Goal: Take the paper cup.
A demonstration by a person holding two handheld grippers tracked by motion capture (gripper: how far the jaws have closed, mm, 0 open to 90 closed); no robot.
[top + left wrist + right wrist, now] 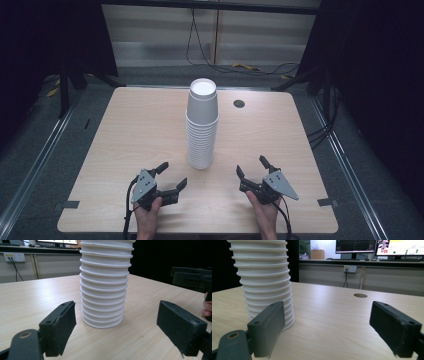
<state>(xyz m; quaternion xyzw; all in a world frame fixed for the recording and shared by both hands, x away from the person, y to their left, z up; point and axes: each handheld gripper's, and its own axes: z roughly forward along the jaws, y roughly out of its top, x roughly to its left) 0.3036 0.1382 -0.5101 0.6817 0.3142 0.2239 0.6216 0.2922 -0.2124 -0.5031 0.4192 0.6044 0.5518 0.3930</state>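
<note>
A tall stack of white paper cups (202, 125) stands upside down in the middle of the wooden table (130, 130). My left gripper (172, 175) rests near the front edge, left of the stack, open with nothing between its jaws. My right gripper (250, 167) sits right of the stack, open and empty too. In the left gripper view the cup stack (105, 285) rises just beyond the wide-apart jaws, and the right gripper (192, 277) shows at the far right. In the right gripper view the cup stack (263, 280) stands at the left behind the left jaw.
A round cable hole (239, 104) sits in the table at the back right of the stack. Cables (240, 65) lie on the floor beyond the table. Dark curtains flank both sides. Monitors (374, 246) stand on a far bench.
</note>
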